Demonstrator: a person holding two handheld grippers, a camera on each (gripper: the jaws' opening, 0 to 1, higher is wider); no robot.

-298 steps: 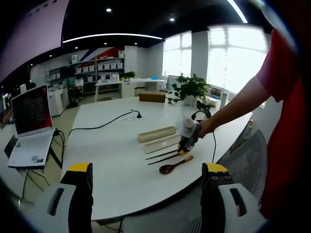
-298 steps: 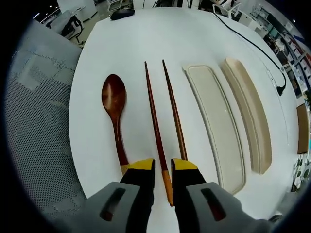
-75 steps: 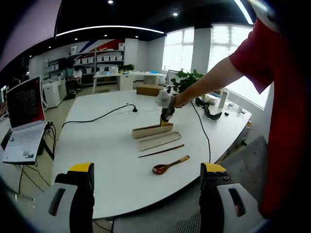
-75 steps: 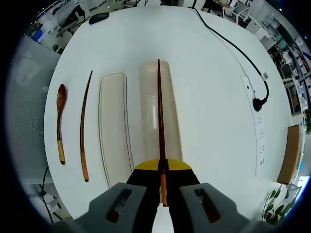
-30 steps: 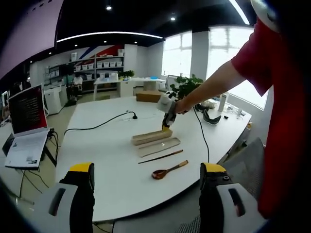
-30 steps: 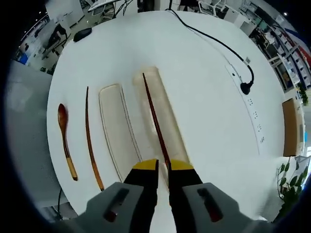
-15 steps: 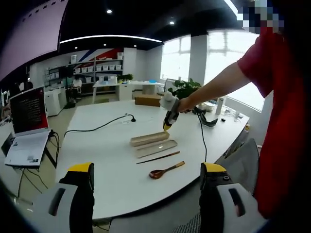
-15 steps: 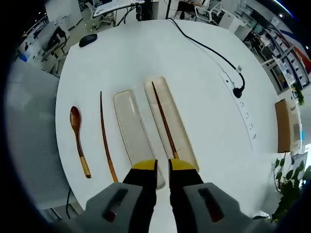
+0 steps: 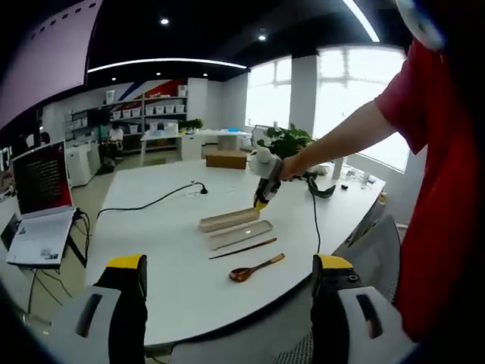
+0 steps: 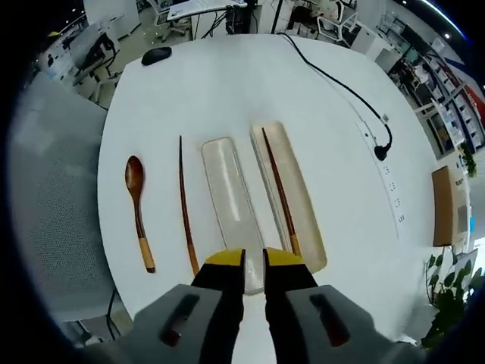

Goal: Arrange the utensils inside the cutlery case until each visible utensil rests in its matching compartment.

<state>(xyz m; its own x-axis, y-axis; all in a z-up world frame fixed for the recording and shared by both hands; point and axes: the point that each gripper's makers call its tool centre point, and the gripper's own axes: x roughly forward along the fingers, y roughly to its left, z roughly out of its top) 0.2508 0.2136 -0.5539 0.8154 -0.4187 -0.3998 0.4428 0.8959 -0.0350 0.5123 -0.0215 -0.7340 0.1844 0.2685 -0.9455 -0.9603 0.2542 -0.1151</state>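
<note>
Cutlery case (image 10: 292, 199): one chopstick (image 10: 279, 189) laid inside, lid (image 10: 231, 205) just left | second chopstick (image 10: 186, 212), wooden spoon (image 10: 139, 205) on white table (image 10: 227, 83) further left | right gripper (image 10: 254, 262) raised above near ends, jaws slightly parted, nothing held | left gripper (image 9: 227, 265) wide open, nothing held | risk: thin chopstick is judged liable to slip or roll if pinched off-centre.

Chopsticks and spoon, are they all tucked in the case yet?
Not yet. One chopstick already lies in the case tray. The right gripper holds nothing, its jaws slightly apart above the table. The other chopstick and the spoon lie on the table, and the lid lies beside the tray.
</note>
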